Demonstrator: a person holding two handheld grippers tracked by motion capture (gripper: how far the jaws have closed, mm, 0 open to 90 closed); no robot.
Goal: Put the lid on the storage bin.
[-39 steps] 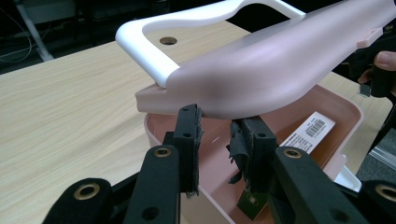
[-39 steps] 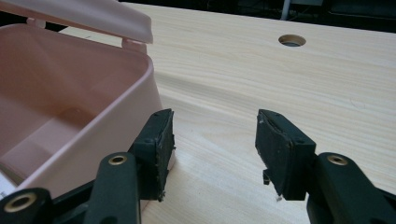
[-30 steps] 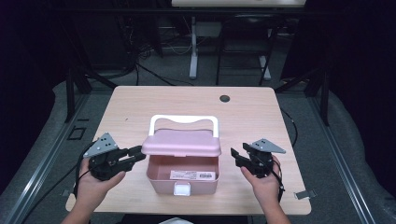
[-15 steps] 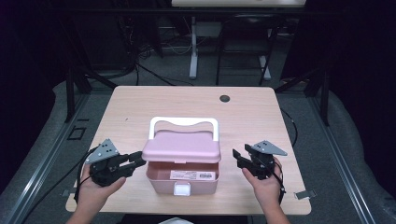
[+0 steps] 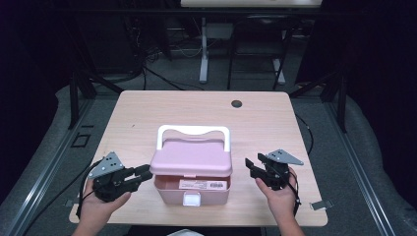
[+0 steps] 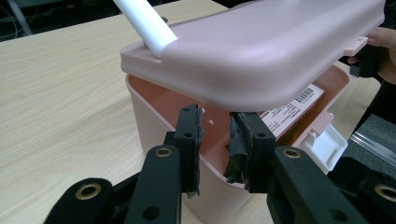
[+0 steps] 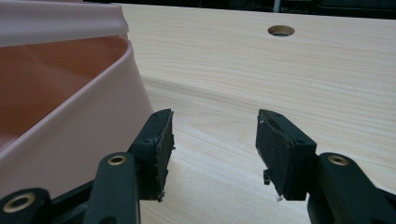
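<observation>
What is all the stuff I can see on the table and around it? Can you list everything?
box: one, pink, near the front middle of the table, its lid partly raised, a white handle at the back, a white latch in front, a barcode label inside
table: one, light wood, with a round dark hole near the far edge
desk legs and cables: several, dark, on the floor behind
left gripper: one, black, jaws open at the box's left rim
right gripper: one, black, jaws open, right of the box
hands: two, holding the grippers
</observation>
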